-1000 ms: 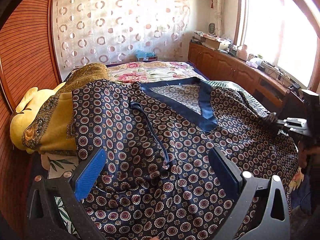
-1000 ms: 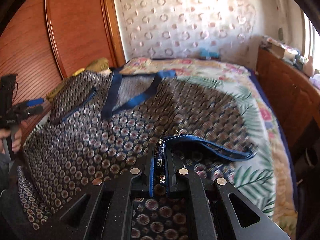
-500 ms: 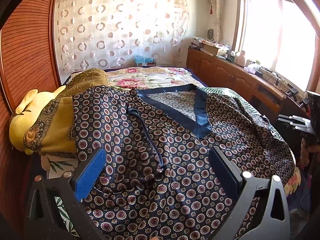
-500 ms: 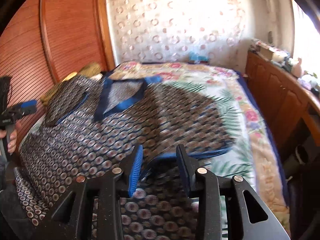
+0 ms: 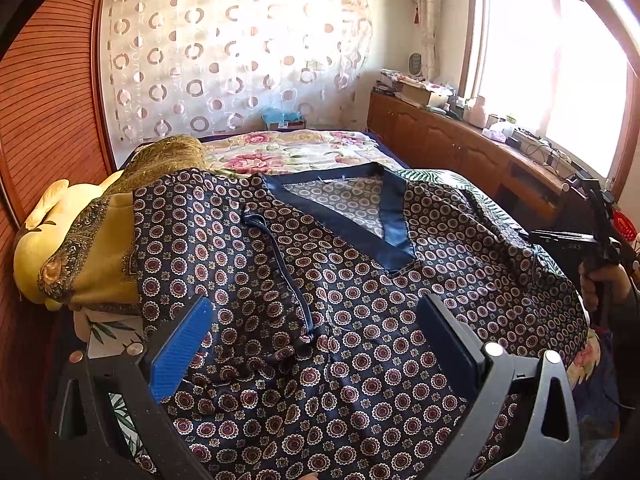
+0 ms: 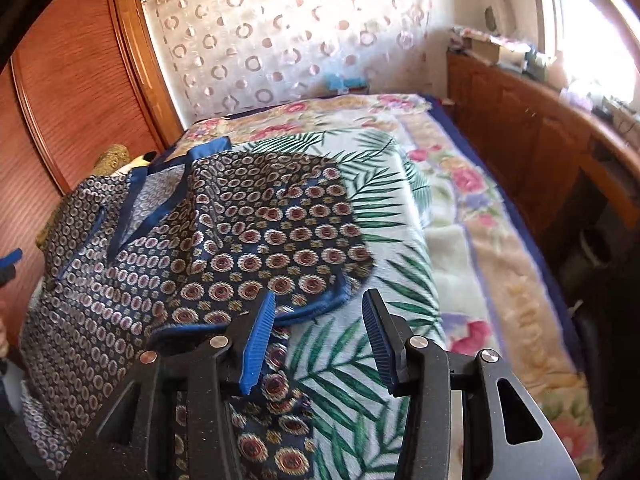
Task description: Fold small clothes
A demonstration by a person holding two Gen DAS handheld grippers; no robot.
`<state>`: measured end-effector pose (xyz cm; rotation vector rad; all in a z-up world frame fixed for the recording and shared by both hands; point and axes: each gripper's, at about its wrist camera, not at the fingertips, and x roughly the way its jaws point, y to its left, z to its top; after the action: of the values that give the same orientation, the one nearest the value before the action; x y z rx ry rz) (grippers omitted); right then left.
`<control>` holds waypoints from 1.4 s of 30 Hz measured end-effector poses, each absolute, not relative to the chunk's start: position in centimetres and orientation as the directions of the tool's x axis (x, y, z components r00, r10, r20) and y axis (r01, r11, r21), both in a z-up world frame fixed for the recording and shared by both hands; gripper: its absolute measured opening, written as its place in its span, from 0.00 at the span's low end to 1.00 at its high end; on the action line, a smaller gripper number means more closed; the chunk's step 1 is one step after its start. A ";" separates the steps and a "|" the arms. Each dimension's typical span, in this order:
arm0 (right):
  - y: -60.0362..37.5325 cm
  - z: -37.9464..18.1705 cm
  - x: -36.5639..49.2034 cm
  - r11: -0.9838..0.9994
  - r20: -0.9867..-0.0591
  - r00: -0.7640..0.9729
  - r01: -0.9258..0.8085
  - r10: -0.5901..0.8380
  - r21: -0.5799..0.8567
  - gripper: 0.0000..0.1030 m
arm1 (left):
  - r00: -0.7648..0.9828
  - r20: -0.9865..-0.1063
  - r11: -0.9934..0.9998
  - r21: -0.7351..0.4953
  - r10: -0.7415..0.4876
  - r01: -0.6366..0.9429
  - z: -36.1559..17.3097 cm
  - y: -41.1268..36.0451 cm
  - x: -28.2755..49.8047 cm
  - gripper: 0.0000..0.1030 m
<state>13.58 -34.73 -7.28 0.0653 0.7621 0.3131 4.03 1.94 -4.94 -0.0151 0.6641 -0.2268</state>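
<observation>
Across the frame's bottom edge, the navy medallion-print satin top (image 5: 360, 300) was cut off, both the left gripper (image 5: 316, 344) spread and the right gripper (image 6: 320, 336) opening, empty.

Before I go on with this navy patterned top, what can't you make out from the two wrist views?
- Patterned top, left wrist view: bottom hem cut off by frame edge and gripper body.
- Right sleeve, right wrist view: motion-blurred.
- Right gripper, left wrist view: fingers cropped, dark.

A yellow plush toy (image 5: 30, 248) lies against the wooden wardrobe (image 5: 48, 100), a mustard paisley cloth (image 5: 108, 264) draped over it. A circle-patterned curtain (image 5: 236, 56) hangs behind the bed's floral blanket (image 6: 500, 248). Clutter lines the windowside cabinet (image 5: 452, 140).
</observation>
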 end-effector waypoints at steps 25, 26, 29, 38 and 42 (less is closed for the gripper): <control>-33.4 -8.6 14.4 0.972 -0.670 0.709 -0.218 0.220 0.088 0.57 | 0.753 -0.617 0.973 -0.109 -0.227 0.204 -5.9 1.9 3.8 0.99; -33.5 -9.0 14.8 0.972 -0.677 0.702 -0.214 0.221 0.095 0.57 | 0.753 -0.617 0.972 -0.110 -0.229 0.205 -5.9 1.8 3.8 0.99; -33.4 -9.6 15.6 0.972 -0.694 0.685 -0.213 0.222 0.101 0.57 | 0.748 -0.622 0.971 -0.109 -0.233 0.211 -6.1 1.4 3.9 0.99; -31.5 -10.3 17.3 0.960 -0.709 0.669 -0.279 0.221 0.036 0.07 | 0.744 -0.627 0.971 -0.105 -0.231 0.213 -6.2 1.1 4.0 0.99; -31.3 -8.9 17.2 0.956 -0.669 0.701 -0.290 0.247 0.049 0.05 | 0.750 -0.620 0.972 -0.114 -0.232 0.207 -6.1 1.5 3.8 0.99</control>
<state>17.16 -31.30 -8.89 -0.0618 0.7354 0.2995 3.83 1.49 -6.07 -0.0389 0.6821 -0.2398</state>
